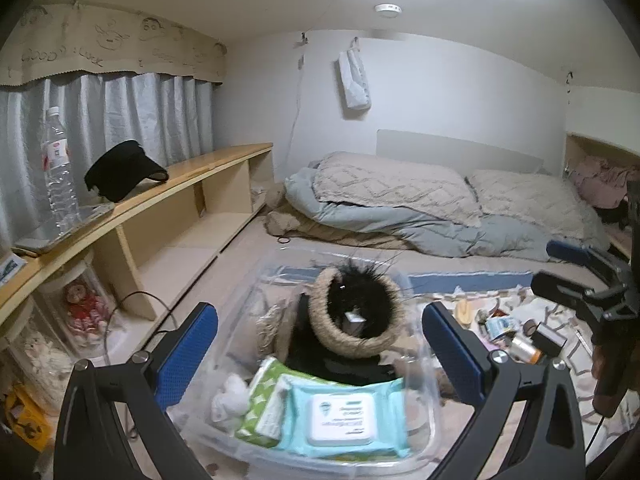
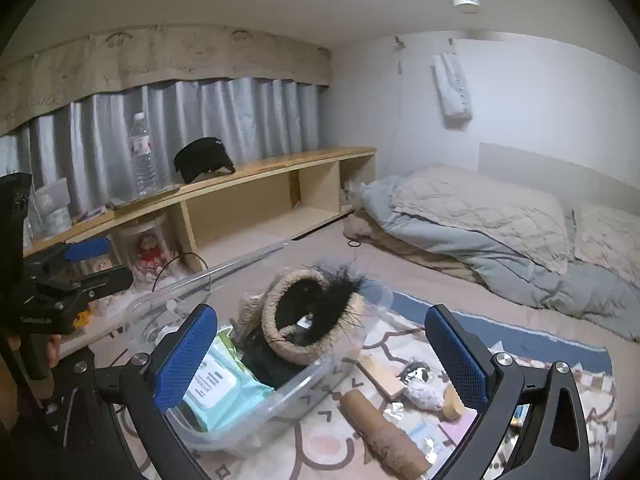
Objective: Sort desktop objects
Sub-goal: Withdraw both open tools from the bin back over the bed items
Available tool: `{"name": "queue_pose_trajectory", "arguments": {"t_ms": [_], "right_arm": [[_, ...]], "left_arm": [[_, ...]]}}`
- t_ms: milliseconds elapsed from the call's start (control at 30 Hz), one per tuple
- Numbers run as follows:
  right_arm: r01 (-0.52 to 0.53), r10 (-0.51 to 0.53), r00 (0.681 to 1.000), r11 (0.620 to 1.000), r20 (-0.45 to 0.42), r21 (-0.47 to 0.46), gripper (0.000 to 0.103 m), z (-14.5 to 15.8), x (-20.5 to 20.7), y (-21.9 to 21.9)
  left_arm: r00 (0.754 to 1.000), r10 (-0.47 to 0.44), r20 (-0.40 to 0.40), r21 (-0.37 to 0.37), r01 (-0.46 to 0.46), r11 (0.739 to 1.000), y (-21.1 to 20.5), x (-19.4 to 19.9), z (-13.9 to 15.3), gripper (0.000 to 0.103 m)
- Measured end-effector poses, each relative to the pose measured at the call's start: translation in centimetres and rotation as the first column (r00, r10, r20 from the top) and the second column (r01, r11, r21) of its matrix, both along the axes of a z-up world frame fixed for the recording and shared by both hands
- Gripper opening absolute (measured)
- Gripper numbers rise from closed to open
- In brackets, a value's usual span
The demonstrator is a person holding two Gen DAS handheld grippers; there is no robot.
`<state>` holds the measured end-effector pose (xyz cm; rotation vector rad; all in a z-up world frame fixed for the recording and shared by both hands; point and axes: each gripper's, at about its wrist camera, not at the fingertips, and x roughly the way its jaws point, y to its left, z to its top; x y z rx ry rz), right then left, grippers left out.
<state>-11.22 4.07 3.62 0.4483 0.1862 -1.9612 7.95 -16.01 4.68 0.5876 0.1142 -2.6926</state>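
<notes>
A clear plastic bin [image 1: 430, 420] [image 2: 256, 420] sits on a patterned mat. It holds a woven basket with black fur [image 1: 356, 308] [image 2: 308, 320], a blue wet-wipes pack [image 1: 340, 416] [image 2: 216, 384] and a green tissue pack [image 1: 264, 396]. My left gripper [image 1: 320, 344] is open and empty, hovering over the bin. My right gripper [image 2: 320, 364] is open and empty, over the bin's right edge. Loose items lie on the mat: a cardboard tube [image 2: 380, 432], a wooden block [image 2: 380, 376], crumpled foil [image 2: 420, 388], and small bottles [image 1: 524, 350].
A wooden shelf [image 1: 200, 172] [image 2: 280, 172] runs along the left with a water bottle [image 1: 58, 168] and a black visor [image 1: 124, 170]. Bedding [image 1: 420, 208] [image 2: 500, 232] lies behind. A doll [image 1: 84, 308] sits under the shelf. The bin's lid [image 2: 240, 264] leans at the left.
</notes>
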Motion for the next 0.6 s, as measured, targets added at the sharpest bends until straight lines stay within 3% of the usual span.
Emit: {"name": "queue_pose_trajectory", "arguments": {"t_ms": [600], "right_arm": [[0.226,-0.225,0.974,0.974,-0.022,0.023,0.103,-1.2,-4.6,9.4]], "left_arm": [[0.990,-0.140,-0.006,-0.021,0.140,0.990,6.4,-5.2,-0.7,0.103]]}}
